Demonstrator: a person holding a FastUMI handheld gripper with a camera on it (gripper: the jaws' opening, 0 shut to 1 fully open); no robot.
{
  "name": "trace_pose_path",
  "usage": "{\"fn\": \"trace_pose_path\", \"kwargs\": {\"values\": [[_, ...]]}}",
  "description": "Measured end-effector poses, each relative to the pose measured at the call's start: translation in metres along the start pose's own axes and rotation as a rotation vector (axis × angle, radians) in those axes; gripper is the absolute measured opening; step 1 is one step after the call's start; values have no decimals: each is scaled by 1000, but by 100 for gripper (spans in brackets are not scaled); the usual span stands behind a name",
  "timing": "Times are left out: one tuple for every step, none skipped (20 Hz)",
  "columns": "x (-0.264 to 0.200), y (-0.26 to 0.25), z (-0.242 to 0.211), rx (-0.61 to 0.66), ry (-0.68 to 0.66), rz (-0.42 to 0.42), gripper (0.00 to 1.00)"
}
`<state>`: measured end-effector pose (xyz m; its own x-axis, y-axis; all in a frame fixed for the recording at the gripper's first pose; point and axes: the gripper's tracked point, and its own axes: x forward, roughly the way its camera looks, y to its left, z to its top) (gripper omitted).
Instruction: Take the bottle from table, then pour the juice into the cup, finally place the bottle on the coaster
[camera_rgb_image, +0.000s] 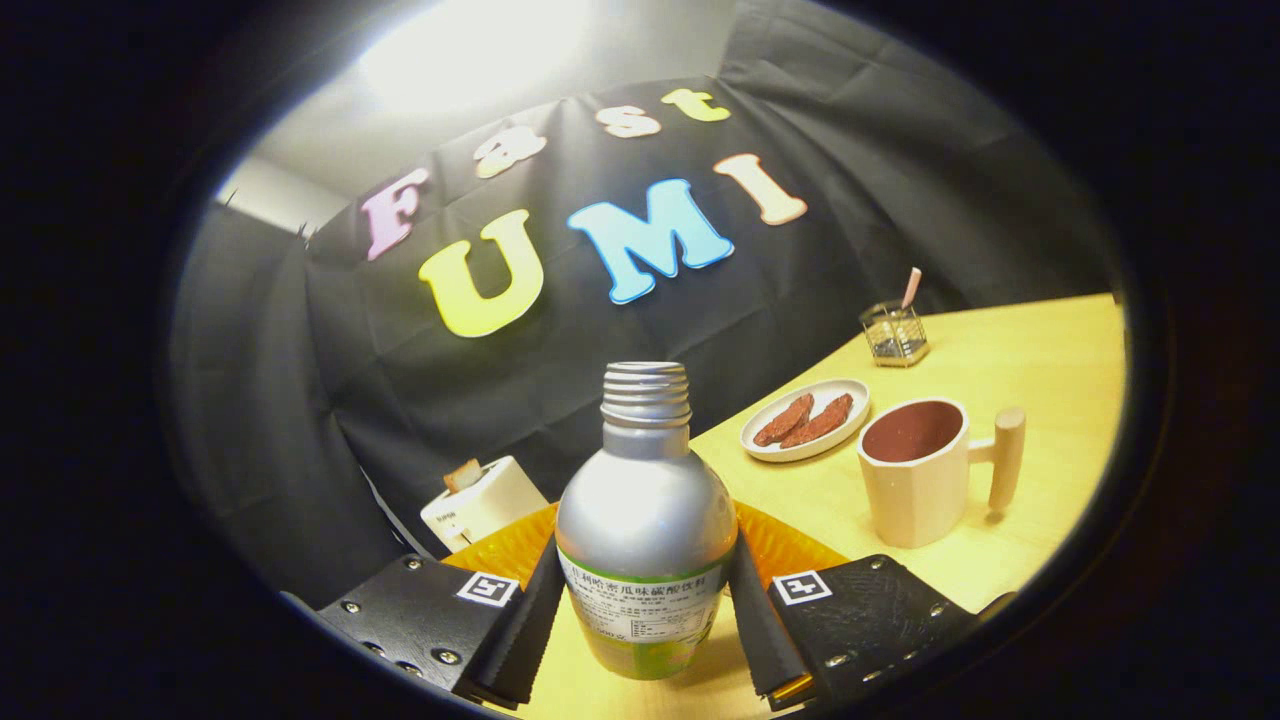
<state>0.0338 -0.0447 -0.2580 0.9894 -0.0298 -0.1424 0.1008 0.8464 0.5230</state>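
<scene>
A silver aluminium bottle (645, 510) with an uncapped threaded neck and a green-edged label stands upright between my fingers. Both pads press on its sides, so my gripper (648, 610) is shut on it. Behind the bottle lies an orange coaster (510, 548), partly hidden by the bottle and the fingers. Whether the bottle rests on the coaster or hangs above it I cannot tell. To the right, beyond the right finger, stands a cream mug (915, 470) with a dark red inside and a wooden handle.
On the yellow wooden table (1010, 370) a white oval plate (805, 420) holds two brown pieces, beyond the mug. A small glass holder with a pink stick (895, 333) stands further back. A white toaster with a slice (483, 500) sits left of the coaster.
</scene>
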Motion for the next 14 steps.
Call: {"fn": "trace_pose_path", "kwargs": {"values": [[3, -2, 0, 48, 8, 1, 77], [5, -5, 3, 94, 12, 2, 77], [7, -7, 5, 143, 16, 4, 77], [9, -7, 8, 191, 19, 10, 77], [9, -6, 10, 240, 25, 23, 77], [11, -5, 13, 287, 27, 36, 77], [14, -5, 15, 329, 28, 47, 77], [16, -5, 16, 368, 33, 55, 77], [18, -7, 16, 403, 40, 58, 77], [20, -8, 17, 435, 45, 59, 77], [21, -9, 16, 467, 51, 60, 77], [23, -9, 16, 497, 54, 64, 77], [21, -9, 16, 531, 55, 68, 77], [22, -10, 17, 572, 56, 74, 77]]}}
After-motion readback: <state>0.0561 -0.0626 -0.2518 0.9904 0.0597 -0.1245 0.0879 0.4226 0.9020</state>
